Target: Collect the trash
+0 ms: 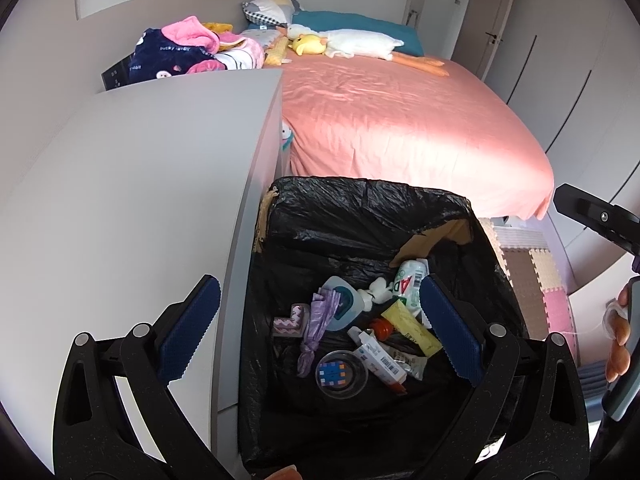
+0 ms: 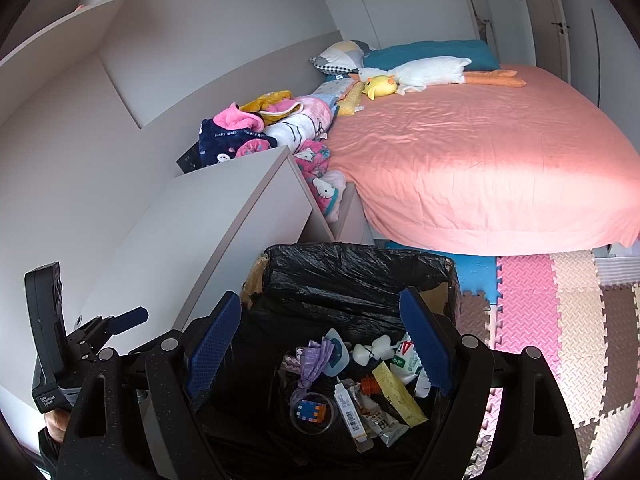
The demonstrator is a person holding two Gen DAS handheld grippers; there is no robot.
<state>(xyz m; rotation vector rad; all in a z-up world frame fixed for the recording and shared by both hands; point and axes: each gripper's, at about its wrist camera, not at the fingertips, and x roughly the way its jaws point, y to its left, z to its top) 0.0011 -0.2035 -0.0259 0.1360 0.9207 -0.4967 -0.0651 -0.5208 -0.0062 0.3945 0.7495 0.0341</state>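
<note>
A cardboard bin lined with a black bag [image 1: 360,216] stands on the floor between a white cabinet and the bed; it also shows in the right wrist view [image 2: 352,268]. Inside lie several pieces of trash: a purple wrapper [image 1: 320,320], a round clear lid [image 1: 341,374], a yellow packet [image 1: 412,330], a white-green bottle [image 1: 408,284] and white tubes [image 2: 352,412]. My left gripper [image 1: 320,332] is open and empty above the bin. My right gripper [image 2: 320,344] is open and empty above the bin too.
A white cabinet [image 1: 140,184] stands left of the bin. A bed with a pink sheet [image 1: 400,120] lies behind it, with plush toys, pillows and folded clothes [image 1: 188,52]. Foam puzzle mats [image 2: 560,320] cover the floor on the right.
</note>
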